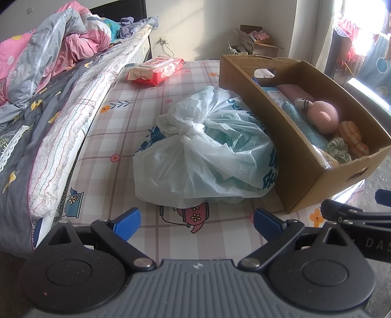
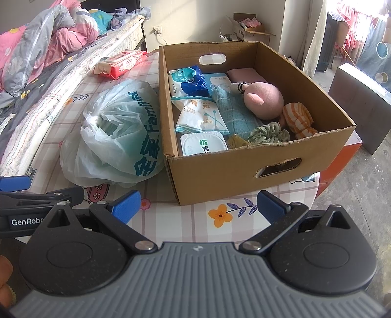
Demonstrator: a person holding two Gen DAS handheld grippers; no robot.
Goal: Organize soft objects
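Knotted plastic bag [image 1: 207, 151] lies lengthwise beside the cardboard box [image 2: 232, 168], knot up; both grippers' jaws spread, empty

this is a bedroom in a home. an unmade bed [image 1: 48, 102] fills the left of the frame, piled with a rumpled pink and grey quilt [image 1: 56, 41]. a floral checked tablecloth [image 1: 127, 117] covers the table in the middle. a wall socket [image 1: 164, 39] with a cord sits at top centre, and curtains [image 1: 310, 29] hang by a bright window [image 1: 359, 14] at the upper right.
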